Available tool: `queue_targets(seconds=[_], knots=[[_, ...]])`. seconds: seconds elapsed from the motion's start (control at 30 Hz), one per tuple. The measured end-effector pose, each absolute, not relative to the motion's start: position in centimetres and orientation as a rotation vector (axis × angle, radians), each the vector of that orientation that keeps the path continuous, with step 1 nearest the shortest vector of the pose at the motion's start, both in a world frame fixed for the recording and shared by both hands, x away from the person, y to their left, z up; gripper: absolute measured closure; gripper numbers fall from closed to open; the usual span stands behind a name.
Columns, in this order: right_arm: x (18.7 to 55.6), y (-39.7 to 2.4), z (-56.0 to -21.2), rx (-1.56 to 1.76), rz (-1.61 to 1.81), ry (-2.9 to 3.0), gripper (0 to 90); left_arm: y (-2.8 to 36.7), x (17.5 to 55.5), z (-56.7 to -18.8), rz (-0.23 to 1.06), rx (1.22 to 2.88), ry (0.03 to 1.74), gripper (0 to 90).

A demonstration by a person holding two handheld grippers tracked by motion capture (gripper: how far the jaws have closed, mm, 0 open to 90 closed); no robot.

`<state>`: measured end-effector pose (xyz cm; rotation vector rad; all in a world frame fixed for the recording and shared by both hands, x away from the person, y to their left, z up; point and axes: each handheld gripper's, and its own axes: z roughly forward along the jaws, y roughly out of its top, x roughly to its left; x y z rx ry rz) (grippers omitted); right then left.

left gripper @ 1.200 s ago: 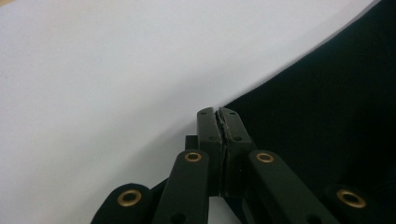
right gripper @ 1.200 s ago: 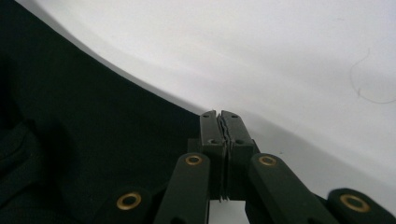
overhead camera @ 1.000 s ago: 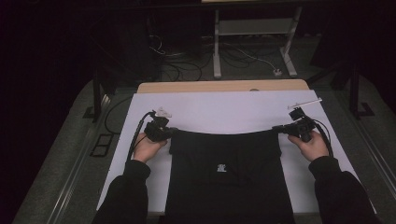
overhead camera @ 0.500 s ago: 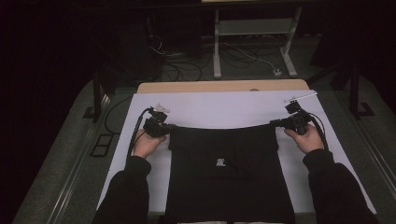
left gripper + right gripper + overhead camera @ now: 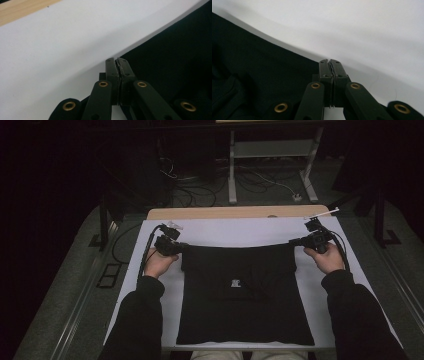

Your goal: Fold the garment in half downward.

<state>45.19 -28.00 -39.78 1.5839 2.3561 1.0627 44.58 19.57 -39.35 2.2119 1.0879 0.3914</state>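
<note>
A black garment point(image 5: 240, 305) with a small white mark point(image 5: 235, 283) lies spread on the white table cover point(image 5: 240, 231). My left gripper point(image 5: 182, 247) is shut on its far left corner, and in the left gripper view the closed jaws point(image 5: 116, 60) pinch the cloth edge point(image 5: 175, 55). My right gripper point(image 5: 295, 241) is shut on the far right corner. The right gripper view has its jaws point(image 5: 329, 60) together on the dark fabric point(image 5: 262, 67). The far edge hangs stretched between the two grippers, slightly sagging in the middle.
A strip of bare wood point(image 5: 235, 212) runs along the table's far edge beyond the white cover. Behind the table stand a metal frame point(image 5: 272, 165) and loose cables point(image 5: 200, 185) on the floor. A person's dark sleeves point(image 5: 135, 320) come in from the bottom.
Both hands have moved away from the person toward the far side of the table. The garment's far edge went with them and is drawn out longer.
</note>
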Motion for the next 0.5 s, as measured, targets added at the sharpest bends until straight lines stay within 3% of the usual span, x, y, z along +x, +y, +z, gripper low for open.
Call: queue_targets(seconds=[0.5], knots=[[47.2, -27.8, -38.9, 1.631, 1.065, 2.29, 87.4, 19.1, 46.0, -37.7, 0.459, 2.182, 1.091, 87.7]])
